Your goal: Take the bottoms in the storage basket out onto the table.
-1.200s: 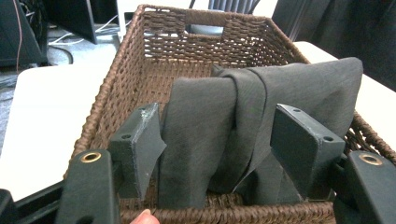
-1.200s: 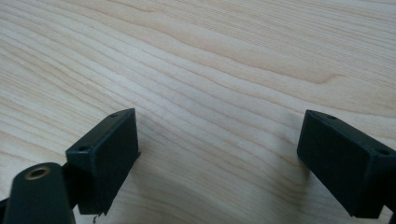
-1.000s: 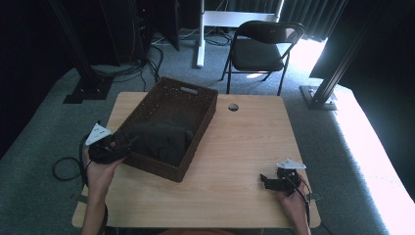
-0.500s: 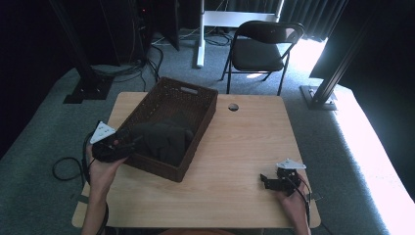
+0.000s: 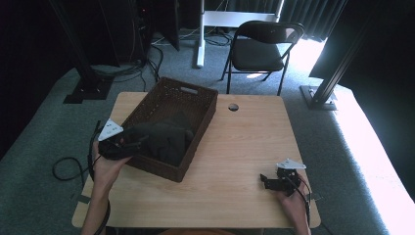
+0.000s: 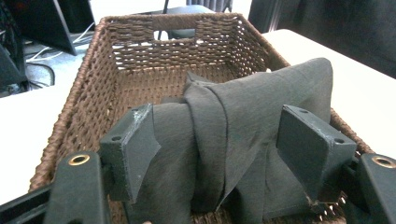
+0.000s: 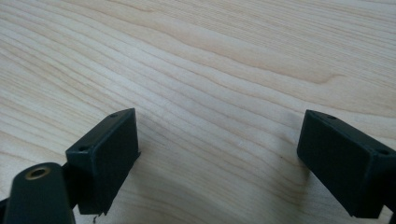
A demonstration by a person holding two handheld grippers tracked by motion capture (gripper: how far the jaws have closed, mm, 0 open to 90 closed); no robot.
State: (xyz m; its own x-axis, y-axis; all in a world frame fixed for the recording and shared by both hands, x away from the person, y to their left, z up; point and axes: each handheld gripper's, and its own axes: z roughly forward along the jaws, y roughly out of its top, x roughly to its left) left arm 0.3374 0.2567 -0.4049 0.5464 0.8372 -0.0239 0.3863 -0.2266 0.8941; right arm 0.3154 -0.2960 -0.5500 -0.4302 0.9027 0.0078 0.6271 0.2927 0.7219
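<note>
A dark grey folded cloth (image 5: 164,139) lies in the near end of a brown wicker basket (image 5: 188,89) on the left half of the wooden table (image 5: 244,142). My left gripper (image 5: 134,144) reaches over the basket's near left corner. Its jaws have just been opening, and the cloth (image 6: 233,121) bulges between them, resting on the basket floor. The left pad (image 6: 135,144) brushes the cloth, and the right pad (image 6: 313,149) stands off it. My right gripper (image 5: 266,181) rests near the table's front right, open (image 7: 219,154) over bare wood.
The basket's far end (image 6: 173,21) holds nothing, with a handle slot in its far wall. A round cable hole (image 5: 233,106) sits in the table's far edge. A black folding chair (image 5: 262,49) stands behind the table. A cable (image 5: 68,169) loops on the floor at left.
My left hand has edged slightly toward the basket, with the cloth staying in the basket's near end. The right hand has not moved.
</note>
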